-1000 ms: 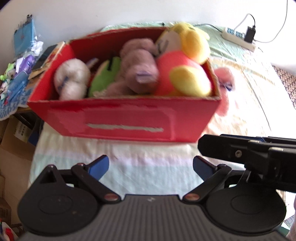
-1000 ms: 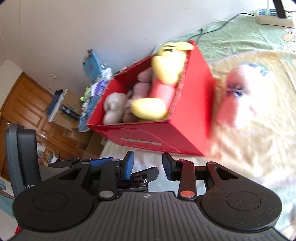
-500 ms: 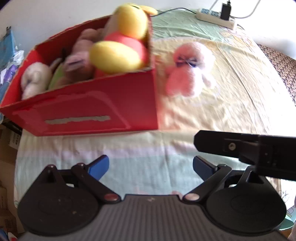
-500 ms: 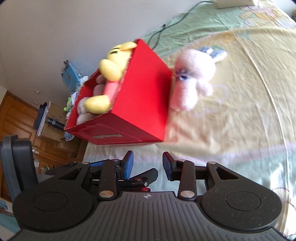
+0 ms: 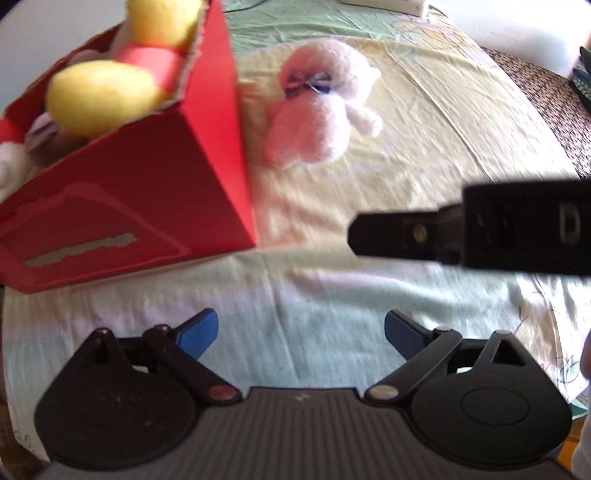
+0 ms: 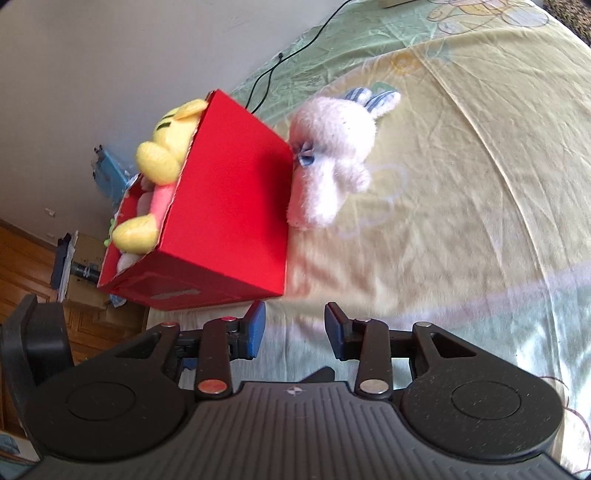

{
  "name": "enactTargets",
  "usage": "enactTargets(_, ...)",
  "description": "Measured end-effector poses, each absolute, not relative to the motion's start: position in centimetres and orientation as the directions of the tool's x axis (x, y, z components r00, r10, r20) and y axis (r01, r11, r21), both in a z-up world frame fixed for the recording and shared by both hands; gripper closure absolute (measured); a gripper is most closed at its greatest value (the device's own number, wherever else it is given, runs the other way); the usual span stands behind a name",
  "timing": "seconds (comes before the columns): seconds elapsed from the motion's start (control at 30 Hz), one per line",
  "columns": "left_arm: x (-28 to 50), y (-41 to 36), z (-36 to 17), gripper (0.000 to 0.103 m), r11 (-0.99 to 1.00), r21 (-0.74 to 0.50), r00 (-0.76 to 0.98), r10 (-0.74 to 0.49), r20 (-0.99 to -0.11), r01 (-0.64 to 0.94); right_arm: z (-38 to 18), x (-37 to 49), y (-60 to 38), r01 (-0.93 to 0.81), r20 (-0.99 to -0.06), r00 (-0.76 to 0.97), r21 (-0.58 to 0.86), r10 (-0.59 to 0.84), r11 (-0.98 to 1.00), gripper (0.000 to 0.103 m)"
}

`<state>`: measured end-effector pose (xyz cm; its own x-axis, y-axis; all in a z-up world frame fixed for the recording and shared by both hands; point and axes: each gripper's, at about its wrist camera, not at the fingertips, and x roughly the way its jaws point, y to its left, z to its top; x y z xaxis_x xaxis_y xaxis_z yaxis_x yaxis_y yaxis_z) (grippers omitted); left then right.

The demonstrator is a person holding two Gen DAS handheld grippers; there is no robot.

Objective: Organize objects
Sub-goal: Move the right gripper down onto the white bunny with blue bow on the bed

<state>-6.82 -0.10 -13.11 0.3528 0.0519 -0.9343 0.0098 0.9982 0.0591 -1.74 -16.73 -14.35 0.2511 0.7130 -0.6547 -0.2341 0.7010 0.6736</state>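
A pink plush rabbit (image 5: pixel 317 110) (image 6: pixel 332 162) lies on the bedsheet, touching the right side of a red cardboard box (image 5: pixel 140 192) (image 6: pixel 232 221). The box holds a yellow and red plush bear (image 5: pixel 110 88) (image 6: pixel 162 158) and other soft toys. My left gripper (image 5: pixel 301 336) is open and empty, low over the sheet, well short of the rabbit. My right gripper (image 6: pixel 295 332) is open with a narrower gap and holds nothing; its black body (image 5: pixel 480 236) crosses the left wrist view from the right.
A patterned yellow-green bedsheet (image 6: pixel 461 184) covers the bed. A black cable (image 6: pixel 295 48) runs along the far edge to a white power strip (image 5: pixel 388 5). Wooden furniture and clutter (image 6: pixel 74 266) stand past the bed's left edge. Open sheet lies right of the rabbit.
Both views have swung right: the red box slid to the left of the frames and the pink rabbit came into fuller view, closer. Both grippers kept the same opening.
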Motion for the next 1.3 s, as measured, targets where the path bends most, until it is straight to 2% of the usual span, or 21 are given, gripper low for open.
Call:
enactTargets(0.47, -6.3, -1.0, -14.2, 0.013, 0.996, -0.016, 0.368, -0.047, -0.929, 0.088, -15.7, 0.4, -17.4, -0.202, -0.669, 0.277, 0.661, 0.690, 0.723, 0.064)
enactTargets(0.73, -6.3, -1.0, -14.2, 0.017, 0.993, -0.048, 0.385, -0.088, -0.919, 0.112, -15.7, 3.1, -16.4, -0.211, -0.636, 0.302, 0.682, 0.710, 0.701, 0.064)
enactTargets(0.83, -6.3, -0.7, -14.3, 0.017, 0.992, -0.061, 0.385, -0.100, -0.917, 0.110, -16.1, 4.3, -15.4, -0.225, -0.638, 0.298, 0.676, 0.710, 0.701, 0.058)
enactTargets(0.93, -6.3, -0.4, -14.3, 0.018, 0.992, -0.069, 0.385, -0.106, -0.917, 0.108, -16.7, 5.3, -14.8, -0.221, -0.641, 0.297, 0.675, 0.708, 0.704, 0.058)
enactTargets(1.0, -6.2, -0.3, -14.2, 0.018, 0.992, -0.066, 0.383, -0.102, -0.918, 0.105, -17.2, 5.7, -14.5, -0.211, -0.635, 0.288, 0.688, 0.717, 0.694, 0.060)
enactTargets(1.07, -6.1, -0.2, -14.2, 0.018, 0.992, -0.068, 0.380, -0.102, -0.919, 0.102, -17.8, 5.9, -14.4, -0.196, -0.629, 0.276, 0.704, 0.727, 0.683, 0.074)
enactTargets(1.1, -6.0, -0.2, -14.2, 0.019, 0.993, -0.070, 0.379, -0.103, -0.920, 0.101, -17.9, 5.9, -14.5, -0.189, -0.627, 0.272, 0.709, 0.730, 0.680, 0.076)
enactTargets(1.3, -5.6, -0.6, -13.8, 0.019, 0.989, -0.100, 0.379, -0.133, -0.916, 0.107, -17.2, 4.6, -16.6, -0.204, -0.615, 0.300, 0.705, 0.729, 0.679, 0.081)
